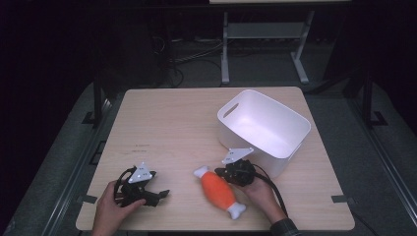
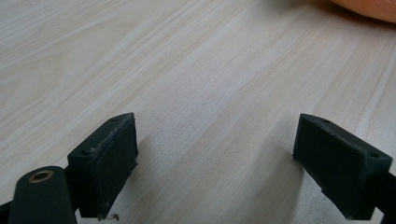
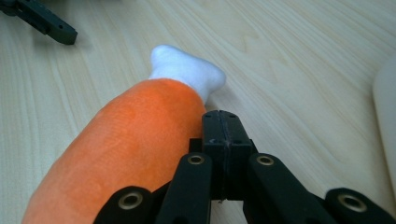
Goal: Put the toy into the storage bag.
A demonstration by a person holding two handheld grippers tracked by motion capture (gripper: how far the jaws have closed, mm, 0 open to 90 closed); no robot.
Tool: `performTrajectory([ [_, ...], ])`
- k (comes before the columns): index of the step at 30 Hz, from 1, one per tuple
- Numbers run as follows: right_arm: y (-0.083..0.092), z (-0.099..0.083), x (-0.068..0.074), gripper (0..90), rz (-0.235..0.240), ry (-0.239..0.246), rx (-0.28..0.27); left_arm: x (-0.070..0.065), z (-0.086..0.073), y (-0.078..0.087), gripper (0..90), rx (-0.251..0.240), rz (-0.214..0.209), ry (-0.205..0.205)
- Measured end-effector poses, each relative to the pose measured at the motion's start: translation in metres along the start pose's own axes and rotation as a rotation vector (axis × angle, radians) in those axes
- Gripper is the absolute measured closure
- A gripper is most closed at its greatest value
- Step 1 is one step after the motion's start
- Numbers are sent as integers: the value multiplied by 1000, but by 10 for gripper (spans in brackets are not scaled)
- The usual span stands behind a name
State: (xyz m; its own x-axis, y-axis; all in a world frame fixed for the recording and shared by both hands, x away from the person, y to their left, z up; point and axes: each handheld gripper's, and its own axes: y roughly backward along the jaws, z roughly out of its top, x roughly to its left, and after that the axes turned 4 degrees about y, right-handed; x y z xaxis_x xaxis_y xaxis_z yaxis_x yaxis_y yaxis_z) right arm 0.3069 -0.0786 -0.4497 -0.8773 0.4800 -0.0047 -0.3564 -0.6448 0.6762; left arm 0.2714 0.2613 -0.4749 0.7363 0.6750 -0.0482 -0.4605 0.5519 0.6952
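I read this as the start of a pick: my right gripper (image 1: pixel 231 173) sits just beside the soft orange plush toy with white bone-shaped ends (image 1: pixel 219 191), which lies on the pale wooden table (image 1: pixel 167 123) near its front edge, a little in front of the white plastic bin with handle slots (image 1: pixel 265 129). In the right gripper view the two black jaws are pressed flat together with nothing between them — they rest against the toy's orange flank (image 3: pixel 126 154), not around it. So I have no grasp yet.

My left gripper (image 1: pixel 147 192) rests low on the table well to the left of the toy, jaws spread wide and empty, bare wood between them in its own view; only a sliver of orange (image 2: pixel 369 7) shows at the far corner.

Next, I judge, the right jaws must part wide enough to straddle the plump middle — or a narrower white end (image 3: pixel 187 70) — then settle over it before closing. The bin looks like the likely destination, just behind.
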Motion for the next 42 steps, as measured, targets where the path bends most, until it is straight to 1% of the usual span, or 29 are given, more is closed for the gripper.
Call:
performTrajectory([
  [7,-3,2,6,893,30,14,0,0,0,0,128,0,0,0],
  [11,-5,4,10,893,55,24,-2,0,0,0,129,-3,0,3],
  [14,-6,6,14,890,79,41,-7,0,0,0,129,-3,0,3],
  [15,-6,6,14,890,79,41,-7,0,0,0,128,-3,0,3],
  [16,-8,8,18,882,88,51,-1,0,0,0,128,-3,0,3],
  [20,-7,9,21,851,90,63,-6,0,0,0,128,-3,0,3],
  [22,-4,10,20,826,91,51,-5,0,0,0,129,-3,0,3],
  [25,3,10,16,789,92,30,-22,0,0,0,129,-3,0,3],
  [28,11,9,12,740,91,9,-35,0,0,0,129,-3,0,3],
  [29,13,9,10,711,93,6,-40,0,0,0,129,-3,0,3],
  [30,13,9,10,711,93,6,-40,0,0,0,129,-3,0,3],
  [31,18,9,8,658,104,-10,-42,0,0,0,129,-3,0,4],
  [33,21,8,8,593,110,-14,-42,0,0,0,129,-3,0,3],
  [35,24,8,9,498,121,-19,-40,0,0,0,129,-3,0,3],
  [36,26,8,10,449,119,-22,-40,0,0,0,129,-3,0,3],
  [38,29,7,12,392,133,-22,-44,0,0,0,128,-3,0,3],
  [39,29,7,12,392,133,-22,-44,0,0,0,129,-3,0,3],
  [40,32,7,16,312,148,-19,-43,0,0,0,128,-3,0,3],
  [41,32,7,18,277,162,-17,-42,0,0,0,129,-3,0,3],
  [42,32,7,18,277,162,-17,-42,0,0,0,129,-3,0,3],
])
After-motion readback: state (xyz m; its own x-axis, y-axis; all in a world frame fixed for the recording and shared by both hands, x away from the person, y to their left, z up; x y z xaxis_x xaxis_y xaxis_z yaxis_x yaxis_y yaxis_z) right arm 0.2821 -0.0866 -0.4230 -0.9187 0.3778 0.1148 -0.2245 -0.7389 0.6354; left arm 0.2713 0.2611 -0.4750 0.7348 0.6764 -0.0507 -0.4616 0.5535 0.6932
